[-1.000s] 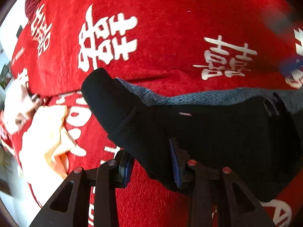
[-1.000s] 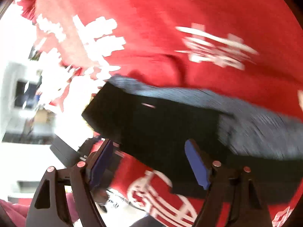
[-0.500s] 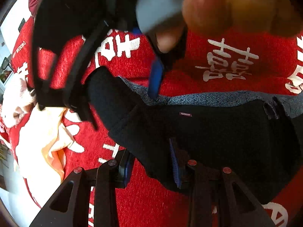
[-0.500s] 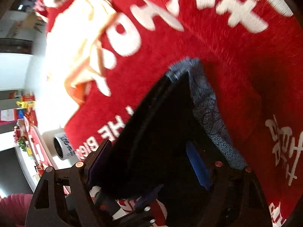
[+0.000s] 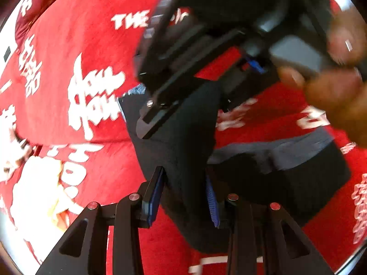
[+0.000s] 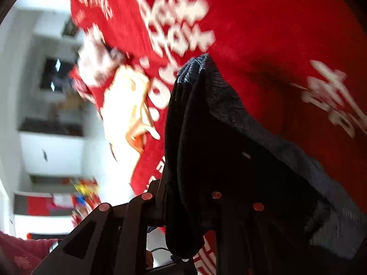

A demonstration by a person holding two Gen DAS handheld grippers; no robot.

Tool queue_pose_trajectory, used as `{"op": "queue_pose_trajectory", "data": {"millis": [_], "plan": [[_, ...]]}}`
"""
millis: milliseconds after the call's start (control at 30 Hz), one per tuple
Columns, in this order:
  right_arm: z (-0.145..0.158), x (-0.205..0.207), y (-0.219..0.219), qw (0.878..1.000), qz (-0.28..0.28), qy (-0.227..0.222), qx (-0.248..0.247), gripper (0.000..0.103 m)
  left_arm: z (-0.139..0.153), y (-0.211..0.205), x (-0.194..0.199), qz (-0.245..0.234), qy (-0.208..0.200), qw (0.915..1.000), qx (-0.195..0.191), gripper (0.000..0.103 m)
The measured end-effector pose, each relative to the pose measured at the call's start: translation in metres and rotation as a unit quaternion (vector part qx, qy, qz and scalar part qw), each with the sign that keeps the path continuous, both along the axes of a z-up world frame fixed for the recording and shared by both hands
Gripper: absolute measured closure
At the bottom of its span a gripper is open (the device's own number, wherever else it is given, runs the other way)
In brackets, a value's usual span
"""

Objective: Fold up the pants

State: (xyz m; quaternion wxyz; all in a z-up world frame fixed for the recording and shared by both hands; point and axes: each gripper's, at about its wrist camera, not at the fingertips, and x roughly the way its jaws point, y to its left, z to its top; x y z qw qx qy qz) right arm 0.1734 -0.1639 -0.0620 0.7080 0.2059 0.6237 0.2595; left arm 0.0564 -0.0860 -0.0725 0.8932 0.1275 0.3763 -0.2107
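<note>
The black pants (image 5: 183,151) with a grey lining lie on a red cloth with white lettering (image 5: 91,45). My left gripper (image 5: 183,194) is shut on a bunched fold of the pants and lifts it. The right gripper's body and the person's hand (image 5: 332,87) reach over the raised fold in the left wrist view. In the right wrist view my right gripper (image 6: 190,206) is shut on the pants (image 6: 229,149), which hang between its fingers and hide the pads.
A pale yellow cloth (image 5: 39,197) lies at the left on the red cloth; it also shows in the right wrist view (image 6: 128,107). White shelves and room clutter (image 6: 45,137) show beyond the table edge.
My right gripper has closed on the pants' left end. Both grippers have lifted that end up off the red cloth. The views have tilted.
</note>
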Motion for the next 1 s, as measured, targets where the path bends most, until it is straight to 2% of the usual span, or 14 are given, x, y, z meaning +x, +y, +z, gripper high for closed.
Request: {"op": "queue_pose_trajectory", "data": {"millis": [133,233,367,433,533,667,767,800,867,967,1000], "plan": [[0.031,-0.042,-0.058,0.997,-0.057,-0.039,0.026,0.084,0.03,-0.046,-0.022,-0.049,0.003,0.9985,-0.023,0.067],[0.047,-0.084,-0.114,0.992,-0.107,-0.059,0.039,0.084,0.041,-0.088,-0.043,-0.093,0.018,0.995,-0.032,0.067],[0.052,-0.146,-0.192,0.981,-0.172,-0.073,0.052,0.084,0.036,-0.15,-0.08,-0.158,0.022,0.9871,-0.01,0.067],[0.041,-0.179,-0.233,0.973,-0.21,-0.071,0.059,0.084,0.025,-0.175,-0.094,-0.186,0.026,0.9823,0.003,0.067],[0.014,-0.211,-0.271,0.964,-0.255,-0.051,0.062,0.084,-0.005,-0.21,-0.113,-0.22,0.049,0.974,0.026,0.067],[-0.05,-0.239,-0.307,0.952,-0.302,-0.005,0.052,0.084,-0.051,-0.24,-0.128,-0.234,0.088,0.9656,0.071,0.067],[-0.08,-0.249,-0.321,0.945,-0.32,0.018,0.059,0.083,-0.064,-0.246,-0.133,-0.237,0.086,0.9629,0.096,0.067],[-0.084,-0.252,-0.321,0.945,-0.322,0.019,0.061,0.083,-0.066,-0.245,-0.135,-0.237,0.083,0.9624,0.103,0.061],[-0.088,-0.257,-0.323,0.941,-0.33,0.015,0.072,0.083,-0.063,-0.238,-0.133,-0.241,0.091,0.961,0.1,0.057],[-0.083,-0.266,-0.324,0.941,-0.332,0.015,0.064,0.08,-0.051,-0.222,-0.126,-0.23,0.112,0.9627,0.089,0.034],[-0.078,-0.268,-0.323,0.942,-0.331,0.017,0.053,0.08,-0.044,-0.214,-0.122,-0.222,0.117,0.965,0.077,0.034]]}}
